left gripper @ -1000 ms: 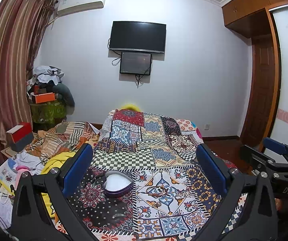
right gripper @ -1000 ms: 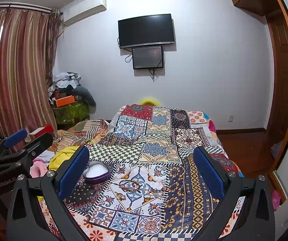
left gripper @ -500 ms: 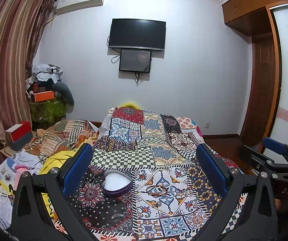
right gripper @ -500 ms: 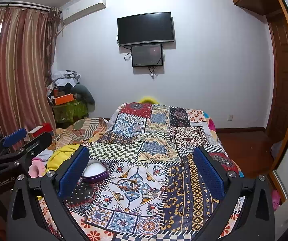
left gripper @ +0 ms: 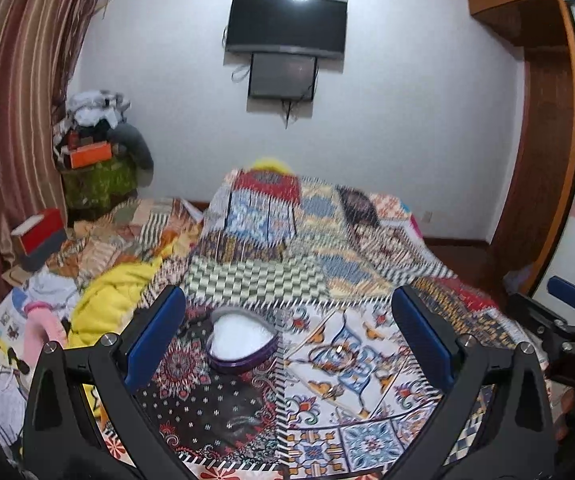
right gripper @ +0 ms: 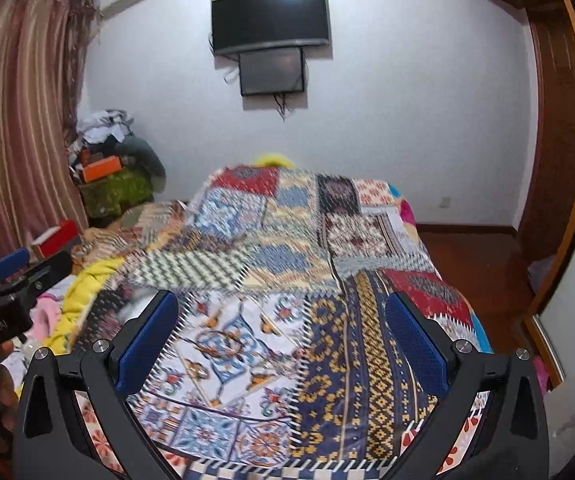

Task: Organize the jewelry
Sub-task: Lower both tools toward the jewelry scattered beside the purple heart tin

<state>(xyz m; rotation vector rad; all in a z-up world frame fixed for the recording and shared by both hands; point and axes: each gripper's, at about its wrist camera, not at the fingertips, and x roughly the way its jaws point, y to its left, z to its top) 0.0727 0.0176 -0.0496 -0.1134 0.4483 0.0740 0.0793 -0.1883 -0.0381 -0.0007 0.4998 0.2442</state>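
**A:** So the heart-shaped box [left gripper: 242, 343] is sitting open on the patchwork bedspread [left gripper: 247, 284], white lining facing up, on the dark floral patch. In the left wrist view it's between the two fingers but out ahead of them, closer to the left-hand pad. The jewelry itself is loose on the white-and-blue patch just right of it: I can make out a thin chain [left gripper: 319, 354] with a small ring-ish thing on it. In the right wrist view those bits are tiny, something small and shiny [right gripper: 198, 369] just beside the left pad. Can't tell exactly what each piece is.

**B:** Grippers?

**A:** Left gripper [left gripper: 287, 340] is spread wide with nothing in it. Right gripper [right gripper: 283, 338] same, wide apart and empty. Both are above the bed and not touching anything.

**B:** What would you worry about?

**A:** My guess: the chain is thin and lies flat on soft fabric, so the pads could pinch the bedspread along with it, or slide right over it. The busy pattern hides the pieces too, and both views are smeared, so it's easy to misjudge where they are. The box is light, so a bump could tip it.

**B:** Any writing?

**A:** "DAS" on the right gripper's body in the left view, "GenRobot.AI" on the left gripper's body in the right view. Nothing else legible.
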